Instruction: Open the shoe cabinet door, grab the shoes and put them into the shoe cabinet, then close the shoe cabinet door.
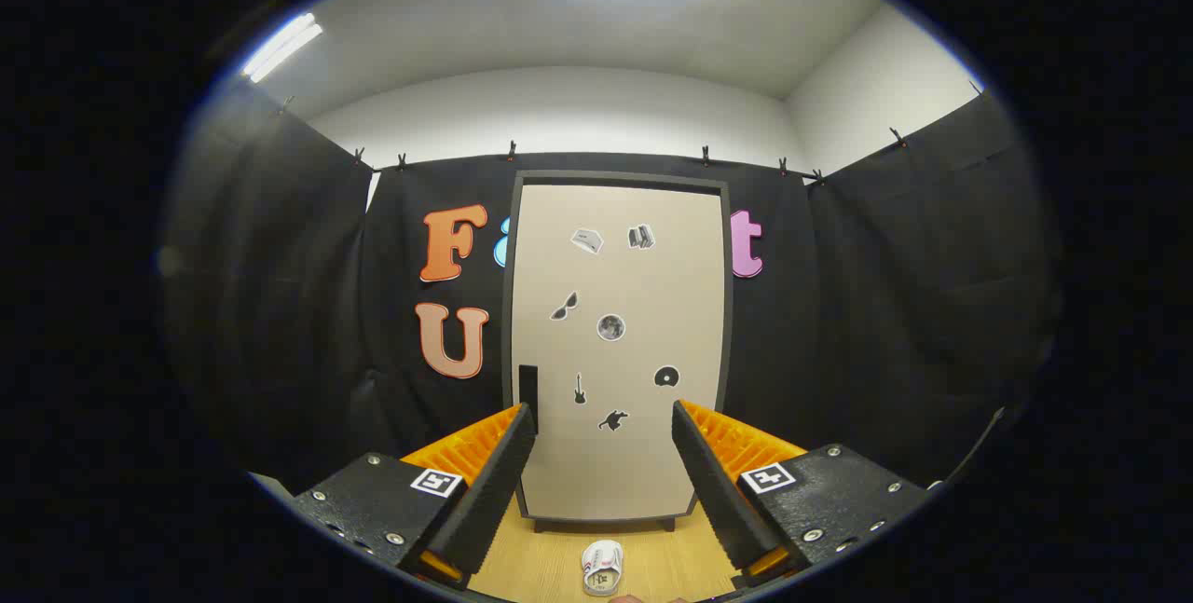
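Note:
A tall beige shoe cabinet [617,351] with a dark frame stands upright beyond my fingers on the wooden floor [559,561], its door shut. Small stickers dot the door, and a dark handle [528,396] sits at its left edge, just above my left fingertip. My gripper [604,421] is open, its fingers spread wide with nothing between them, pointing at the cabinet's lower half. A small white shoe [602,567] lies on the floor between the fingers, close to me and ahead of the cabinet's base.
Black cloth walls close in behind the cabinet and on both sides. White walls and ceiling lights show above. The cabinet stands on short feet [666,523] on the wooden floor.

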Tool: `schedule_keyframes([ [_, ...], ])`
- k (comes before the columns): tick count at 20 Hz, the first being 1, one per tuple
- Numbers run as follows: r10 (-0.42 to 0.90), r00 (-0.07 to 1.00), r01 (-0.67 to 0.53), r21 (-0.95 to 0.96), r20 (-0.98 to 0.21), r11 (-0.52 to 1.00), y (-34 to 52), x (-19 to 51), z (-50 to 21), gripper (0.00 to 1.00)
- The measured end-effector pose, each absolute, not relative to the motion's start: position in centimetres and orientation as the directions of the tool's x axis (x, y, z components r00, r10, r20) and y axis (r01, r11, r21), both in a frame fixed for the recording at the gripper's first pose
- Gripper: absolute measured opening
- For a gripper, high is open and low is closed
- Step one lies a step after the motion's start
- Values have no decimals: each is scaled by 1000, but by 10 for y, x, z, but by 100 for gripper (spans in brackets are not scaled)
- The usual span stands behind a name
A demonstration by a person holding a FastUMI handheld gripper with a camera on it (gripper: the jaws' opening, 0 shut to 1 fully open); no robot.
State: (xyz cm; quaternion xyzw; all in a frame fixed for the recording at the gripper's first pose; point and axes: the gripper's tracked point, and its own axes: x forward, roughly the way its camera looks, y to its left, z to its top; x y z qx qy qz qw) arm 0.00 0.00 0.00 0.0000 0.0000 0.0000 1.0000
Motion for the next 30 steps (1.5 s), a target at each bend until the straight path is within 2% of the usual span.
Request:
schedule_keyframes([
  [5,47,999,-47,7,16,999,13,4,3,93],
  [7,8,1000,-8,8,-21,1000,5,3,-10,94],
  [17,19,1000,-19,-6,22,1000,11,11,0,93],
  [30,40,999,-40,11,-27,999,67,70,-30,93],
])
